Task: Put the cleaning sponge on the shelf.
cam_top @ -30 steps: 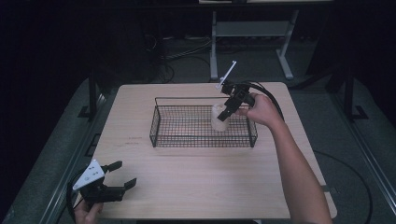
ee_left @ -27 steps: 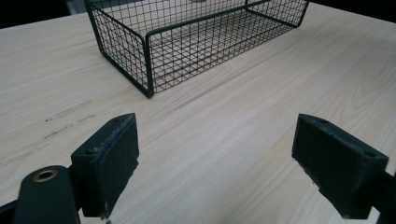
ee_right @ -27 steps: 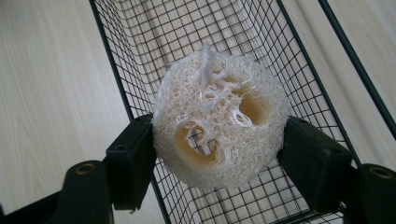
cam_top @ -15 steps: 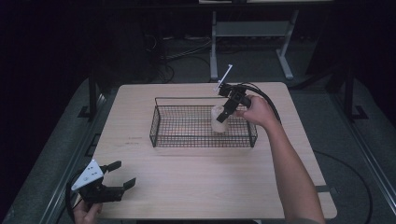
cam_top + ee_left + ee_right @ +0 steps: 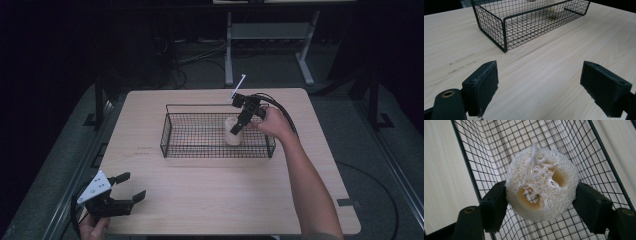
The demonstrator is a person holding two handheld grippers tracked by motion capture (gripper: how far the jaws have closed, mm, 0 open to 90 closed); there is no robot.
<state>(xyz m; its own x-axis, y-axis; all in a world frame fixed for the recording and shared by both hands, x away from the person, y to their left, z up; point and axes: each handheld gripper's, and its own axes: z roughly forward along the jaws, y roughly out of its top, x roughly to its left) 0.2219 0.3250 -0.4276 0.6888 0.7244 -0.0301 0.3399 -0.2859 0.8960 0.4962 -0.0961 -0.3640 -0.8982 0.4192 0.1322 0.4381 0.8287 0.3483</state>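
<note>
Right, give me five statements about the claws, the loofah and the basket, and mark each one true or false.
1. The right claw grips the loofah. True.
2. The loofah lies on the bare table outside the basket. False: the claw holds it inside the basket, near the basket's right end.
3. The left claw is open and holds nothing. True.
4. The left claw reaches into the basket. False: it sits near the table's front left corner, well apart from the basket.
5. The basket is solid plastic. False: it is black wire mesh.
</note>
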